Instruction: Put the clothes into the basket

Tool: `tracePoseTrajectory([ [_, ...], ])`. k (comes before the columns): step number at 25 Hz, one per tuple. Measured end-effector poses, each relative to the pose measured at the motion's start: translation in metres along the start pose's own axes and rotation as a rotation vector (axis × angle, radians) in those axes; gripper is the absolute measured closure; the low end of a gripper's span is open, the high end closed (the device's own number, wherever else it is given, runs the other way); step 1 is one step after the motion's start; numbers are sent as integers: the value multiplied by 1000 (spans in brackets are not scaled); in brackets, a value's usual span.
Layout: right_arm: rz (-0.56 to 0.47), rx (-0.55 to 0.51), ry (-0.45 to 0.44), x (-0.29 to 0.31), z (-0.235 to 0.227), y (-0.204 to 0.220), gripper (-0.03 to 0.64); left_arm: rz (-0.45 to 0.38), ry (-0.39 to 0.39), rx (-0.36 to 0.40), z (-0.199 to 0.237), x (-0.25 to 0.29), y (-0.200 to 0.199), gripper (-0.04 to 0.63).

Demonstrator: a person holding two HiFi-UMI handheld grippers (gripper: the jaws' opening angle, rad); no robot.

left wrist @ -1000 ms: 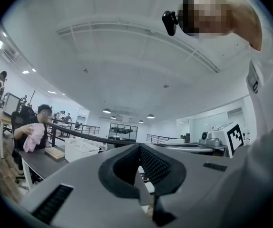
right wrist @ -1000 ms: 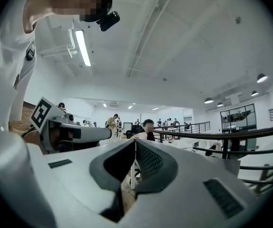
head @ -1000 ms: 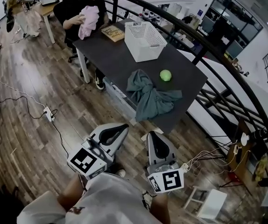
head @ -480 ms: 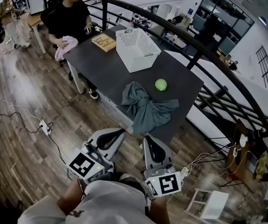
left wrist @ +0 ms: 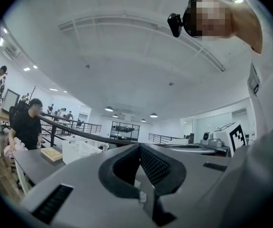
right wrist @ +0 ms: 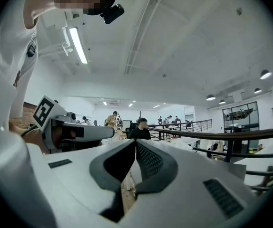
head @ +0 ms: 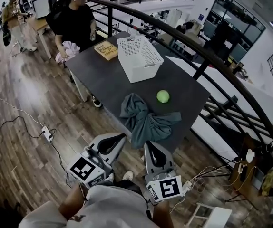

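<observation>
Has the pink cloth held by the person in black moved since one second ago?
Yes. The pink cloth has dropped left, away from the wooden board, below the table edge.

The person wears a pale grey shirt (head: 109, 207) with short sleeves; ahead of the shirt, the left gripper (head: 122, 137) and right gripper (head: 149, 144) have rounded light-grey shells and black ribbed pads (left wrist: 155, 167); each carries a white cube (head: 83, 169) printed with black squares.

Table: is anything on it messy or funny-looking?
Yes. The teal cloth lies crumpled at the table's near edge, seemingly drooping over it, not in the white basket. A green ball sits loose beside the cloth.
</observation>
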State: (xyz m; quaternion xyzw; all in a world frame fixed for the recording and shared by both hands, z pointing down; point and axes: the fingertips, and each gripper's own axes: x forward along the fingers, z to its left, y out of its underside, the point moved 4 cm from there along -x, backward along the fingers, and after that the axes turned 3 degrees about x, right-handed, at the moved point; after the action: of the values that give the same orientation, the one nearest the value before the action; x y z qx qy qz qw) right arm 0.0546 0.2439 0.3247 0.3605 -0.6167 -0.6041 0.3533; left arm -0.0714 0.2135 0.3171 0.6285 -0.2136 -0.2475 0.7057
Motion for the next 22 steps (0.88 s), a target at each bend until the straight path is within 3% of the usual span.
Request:
tracePoseTrajectory([
  [11, -17, -24, -37, 12, -48, 0, 597, -1, -67, 17, 0, 41, 1, 592],
  [22, 31, -4, 29, 63, -85, 22, 597, 44, 8, 16, 52, 90, 20, 592],
])
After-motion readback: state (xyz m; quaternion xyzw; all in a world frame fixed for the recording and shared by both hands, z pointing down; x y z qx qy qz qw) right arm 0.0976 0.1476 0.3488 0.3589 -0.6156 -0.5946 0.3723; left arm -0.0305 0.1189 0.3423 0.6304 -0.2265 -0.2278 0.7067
